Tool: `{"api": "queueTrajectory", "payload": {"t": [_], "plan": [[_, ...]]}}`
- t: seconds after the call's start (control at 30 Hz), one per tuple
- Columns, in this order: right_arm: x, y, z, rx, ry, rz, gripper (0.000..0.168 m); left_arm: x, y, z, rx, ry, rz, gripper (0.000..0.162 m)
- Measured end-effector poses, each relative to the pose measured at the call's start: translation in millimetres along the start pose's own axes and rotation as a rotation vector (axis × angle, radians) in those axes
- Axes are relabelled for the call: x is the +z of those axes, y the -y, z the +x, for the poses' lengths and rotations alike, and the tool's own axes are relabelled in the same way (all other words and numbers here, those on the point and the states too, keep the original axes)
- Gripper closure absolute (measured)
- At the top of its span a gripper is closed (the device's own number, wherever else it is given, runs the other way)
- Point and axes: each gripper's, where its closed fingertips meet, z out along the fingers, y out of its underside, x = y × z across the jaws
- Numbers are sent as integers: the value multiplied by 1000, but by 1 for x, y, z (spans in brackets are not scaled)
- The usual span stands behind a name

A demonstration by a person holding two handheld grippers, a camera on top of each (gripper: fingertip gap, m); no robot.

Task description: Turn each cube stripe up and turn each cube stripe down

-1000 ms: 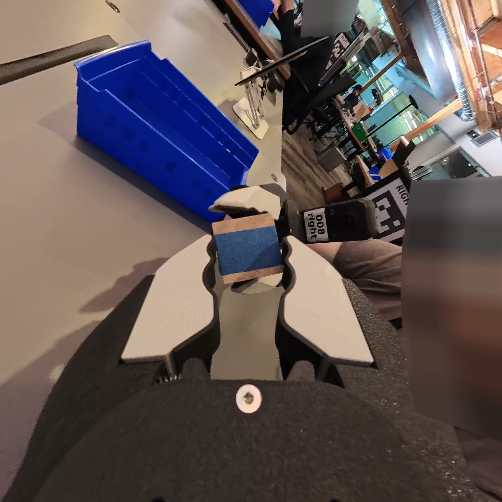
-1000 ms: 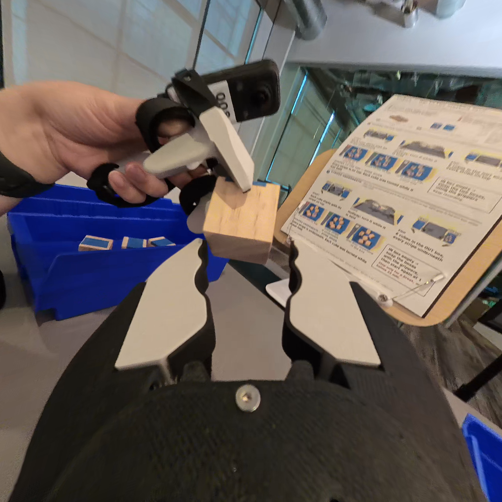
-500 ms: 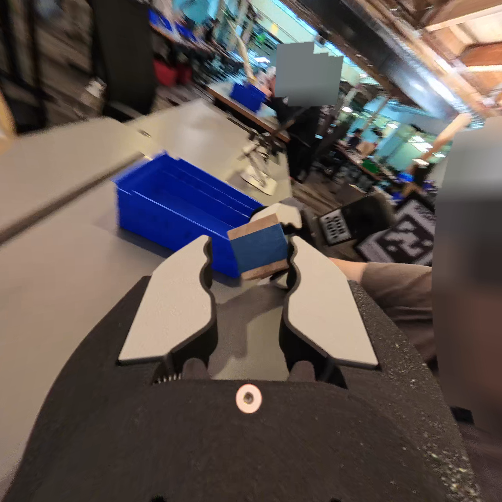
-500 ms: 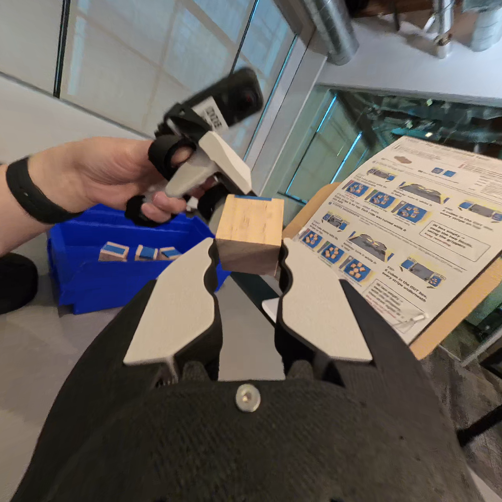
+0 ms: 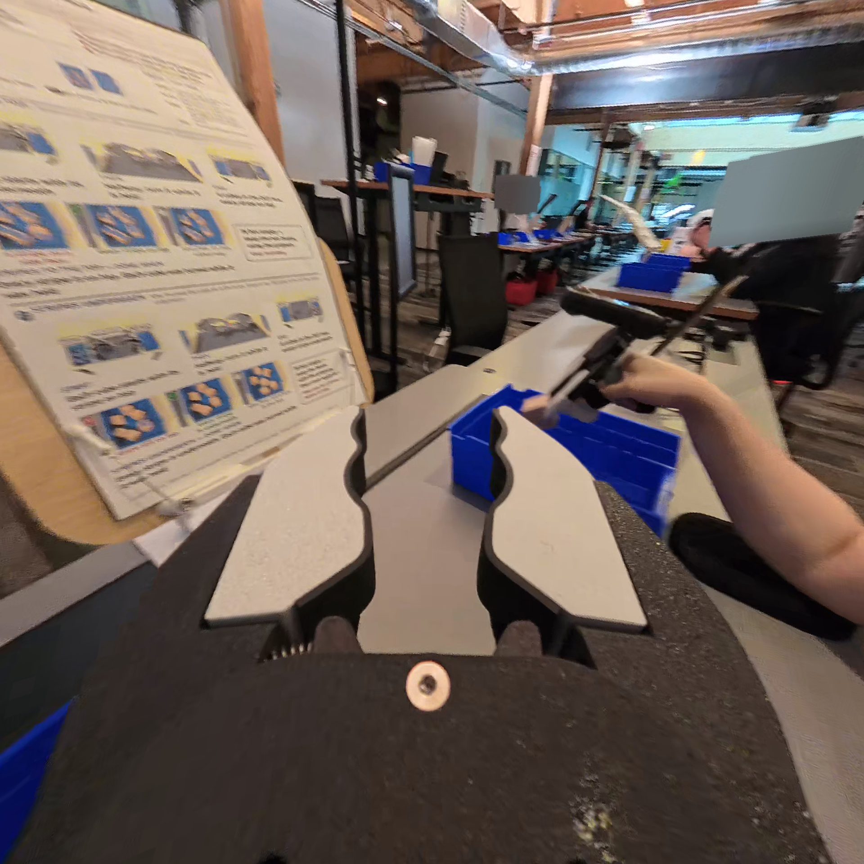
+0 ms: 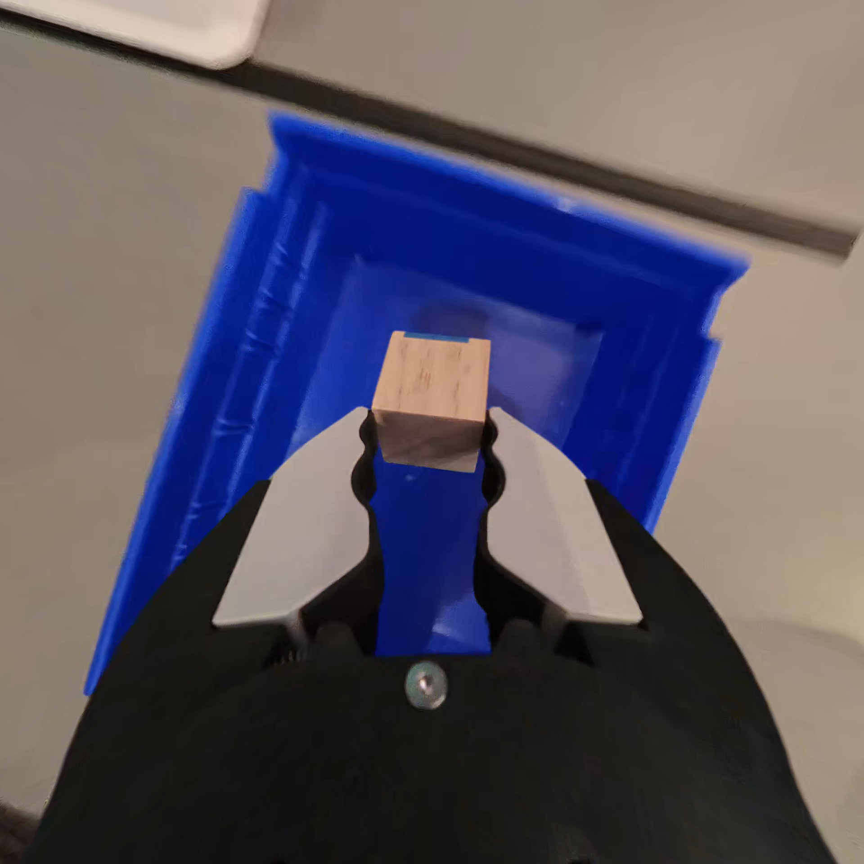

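A second ago both tongs met at the wooden cube, the left tongs clamped on it with the blue stripe facing their camera. Half a second ago the right tongs closed on the cube's bare side faces while the left tongs spread. Now the hand-over is complete.

The right tongs (image 6: 430,416) grip the wooden cube (image 6: 432,378) by two opposite side faces, at the fingertips only. The cube hangs over the open interior of the blue bin (image 6: 262,327), not touching its floor. The blue stripe (image 6: 435,335) shows only as a thin edge on the far face, which points toward the bin floor. Judgement: the cube is oriented stripe down and ready for placement.

The left tongs (image 5: 428,416) are spread wide and hold nothing. They have swung away and now face the instruction sheet (image 5: 154,262) on its wooden board (image 5: 51,491), above the table (image 5: 421,528).

Writing: the instruction sheet carries printed text and small photographs; it is motion-blurred and is not reproduced here. No brand marks are discernible on the bin or cube.
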Motion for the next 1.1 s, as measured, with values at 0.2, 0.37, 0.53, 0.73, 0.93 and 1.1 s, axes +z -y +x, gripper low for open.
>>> {"api": "queueTrajectory", "payload": {"t": [0.2,0.37,0.53,0.73,0.93,1.1], "plan": [[44,-44,24,77,-79,-292,123,-6,-11,-20,91,166,-75,116],[55,-59,36,152,-109,-377,123,-9,-38,-34,72,232,-264,119],[56,-60,42,185,-108,-368,123,-19,-46,-42,14,244,-325,122],[68,-50,47,182,-122,-312,124,-52,-59,-71,5,380,-454,123],[79,-62,53,115,-188,-396,121,-118,-107,-126,-102,604,-737,124],[80,-59,49,48,-225,-413,110,-135,-150,-144,-321,622,-858,128]]}}
